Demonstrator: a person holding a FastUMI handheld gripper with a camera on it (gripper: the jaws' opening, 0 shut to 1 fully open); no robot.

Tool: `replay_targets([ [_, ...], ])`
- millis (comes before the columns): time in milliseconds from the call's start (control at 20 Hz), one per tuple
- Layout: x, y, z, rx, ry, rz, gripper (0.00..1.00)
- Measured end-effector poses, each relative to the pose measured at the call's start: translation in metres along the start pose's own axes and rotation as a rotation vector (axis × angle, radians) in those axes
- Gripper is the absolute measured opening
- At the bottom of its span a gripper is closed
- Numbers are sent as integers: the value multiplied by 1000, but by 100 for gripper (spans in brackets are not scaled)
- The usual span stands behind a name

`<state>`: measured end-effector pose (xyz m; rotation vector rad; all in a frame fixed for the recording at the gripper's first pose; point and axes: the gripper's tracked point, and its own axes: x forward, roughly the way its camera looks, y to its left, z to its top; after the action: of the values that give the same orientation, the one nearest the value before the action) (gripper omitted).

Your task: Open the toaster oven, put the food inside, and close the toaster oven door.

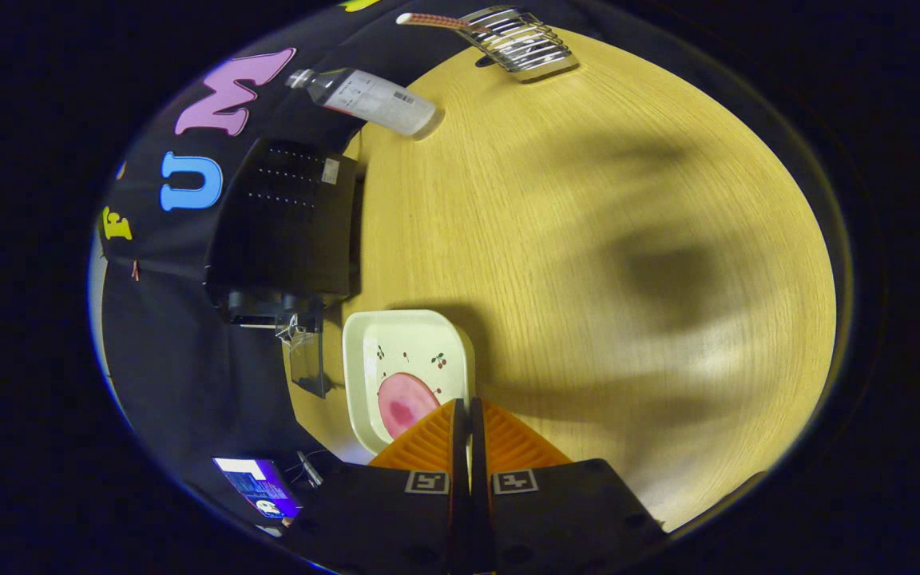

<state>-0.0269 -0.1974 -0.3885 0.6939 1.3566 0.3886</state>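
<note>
We see the toaster oven (pixel 284 224) as a black box with dotted vent rows on its casing, sitting at the wooden table (pixel 588 239) edge against the booth wall. The food (pixel 402 406) is a pink round slice (darker centre) in a cream square plate (pixel 396 335) with small cherry prints. Gripper (pixel 463 407): the 2 orange fingers (pixel 428 443) are pressed together, nothing between them. Plate lies just ahead of the tips, food just beside the left finger; oven sits well beyond. Bottle (pixel 372 100) and wire rack (pixel 520 40) stand farther off.
</note>
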Motion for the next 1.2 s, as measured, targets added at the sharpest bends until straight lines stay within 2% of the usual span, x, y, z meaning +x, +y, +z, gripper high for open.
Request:
replay_targets([
  [250, -8, 52, -29, 37, -57, 15, 5],
  [450, 2, 105, -60, 84, -98, 19, 5],
  [900, 70, 219, -101, 166, -183, 39, 5],
  [1200, 114, 257, -100, 270, -239, 7, 5],
])
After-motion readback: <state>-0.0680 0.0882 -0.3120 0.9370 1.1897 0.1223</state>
